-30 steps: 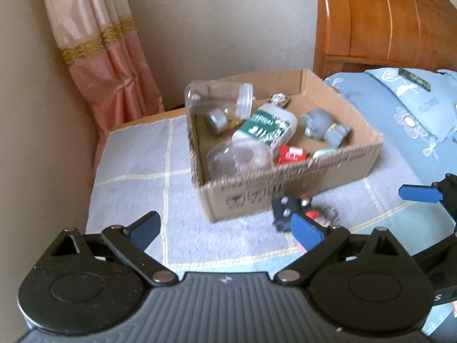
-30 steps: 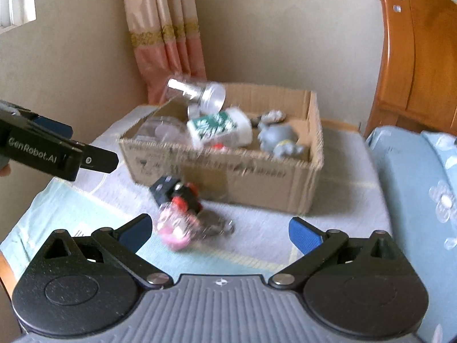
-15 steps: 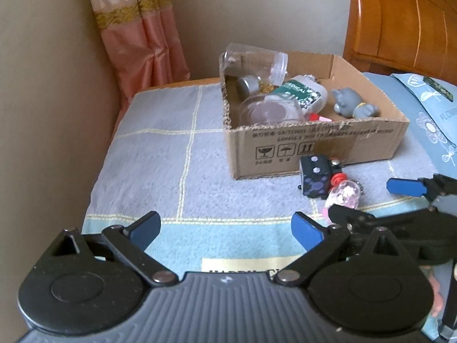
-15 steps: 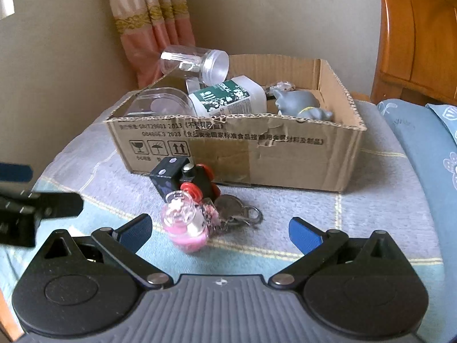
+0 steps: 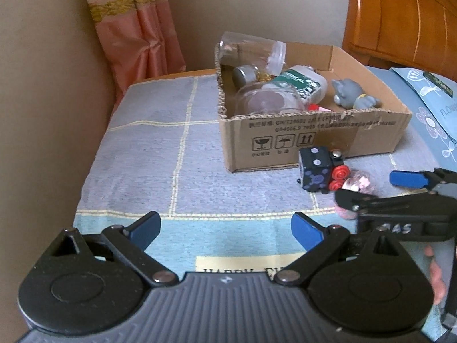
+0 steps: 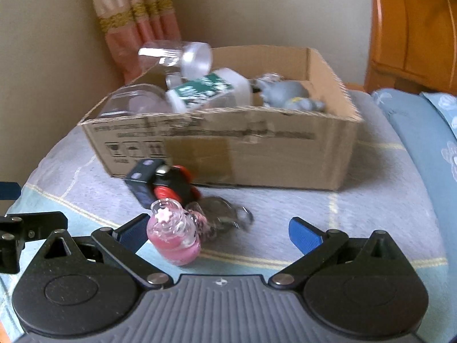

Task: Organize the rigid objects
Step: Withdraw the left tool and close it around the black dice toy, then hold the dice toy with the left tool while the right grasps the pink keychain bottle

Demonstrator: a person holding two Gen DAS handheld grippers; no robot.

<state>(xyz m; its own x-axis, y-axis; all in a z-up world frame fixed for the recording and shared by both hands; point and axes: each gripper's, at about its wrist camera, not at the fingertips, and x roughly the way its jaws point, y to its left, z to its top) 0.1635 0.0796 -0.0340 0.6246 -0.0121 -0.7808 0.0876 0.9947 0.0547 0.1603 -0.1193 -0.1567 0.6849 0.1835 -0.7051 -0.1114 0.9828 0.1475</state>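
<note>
Right gripper is spread wide, its left finger beside the pink bottle. Centre it first, then squeeze gently. Left gripper gapes empty.

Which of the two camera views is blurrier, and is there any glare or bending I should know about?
Right wrist view: blurrier, the print on the cardboard box is smeared and the keyring is soft. Left wrist view: sharper, the box's print is crisp and the black toy train is crisp. Both views: fisheye bending at the edges, soft light, no strong glare.
</note>
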